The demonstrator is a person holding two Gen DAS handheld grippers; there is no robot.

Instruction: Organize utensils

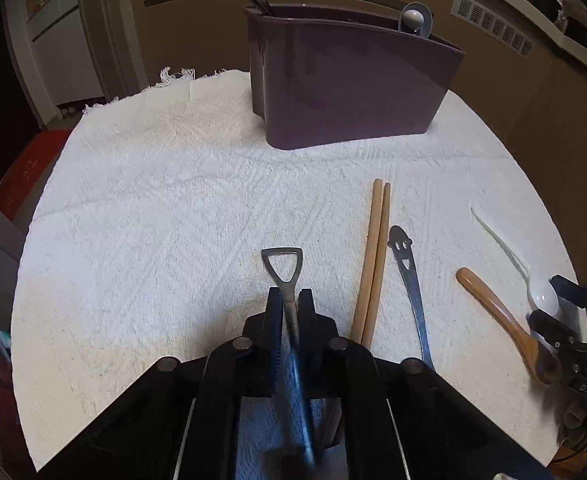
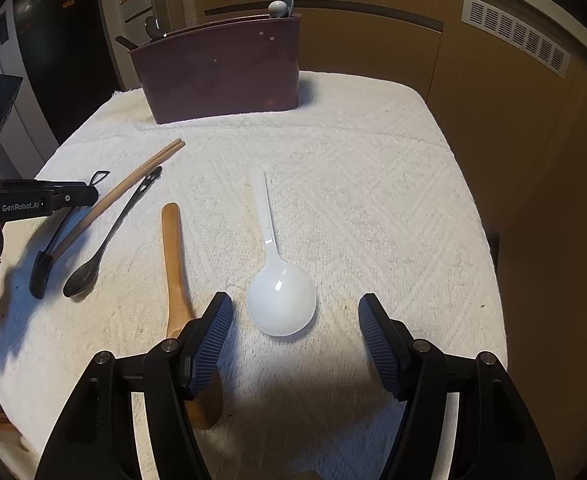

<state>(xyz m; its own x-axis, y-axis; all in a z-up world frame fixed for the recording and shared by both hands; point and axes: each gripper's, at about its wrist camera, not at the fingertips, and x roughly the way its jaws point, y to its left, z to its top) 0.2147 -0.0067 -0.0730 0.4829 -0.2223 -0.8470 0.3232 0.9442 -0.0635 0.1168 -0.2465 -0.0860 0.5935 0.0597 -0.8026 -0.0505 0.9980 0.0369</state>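
Item: white spoon [image 2: 279, 280]. It lies dead ahead of my right gripper [image 2: 295, 312], bowl between the spread fingertips, a little nearer the left pad [image 2: 213, 336]; the handle runs straight away from me, toward the bin [image 2: 217, 72] far ahead. My right jaws stand wide, holding nothing, low over the cloth [image 2: 373, 200]. Right hand is the nearer one, by far.

Item: wooden spoon [image 2: 175, 264]. Just left of my right jaws, parallel to the white one, its bowl passing under my left finger.

Item: metal utensil [image 1: 283, 270]. My left gripper [image 1: 291, 300] is clamped on its shaft, the looped end jutting forward past the tips, pointed toward the bin.

Item: chopsticks [image 1: 371, 264] and dark spoon [image 1: 407, 276]. They lie just right of my left jaws, both lengthwise.

Judgement: the right need only drop and close across the white spoon's neck.
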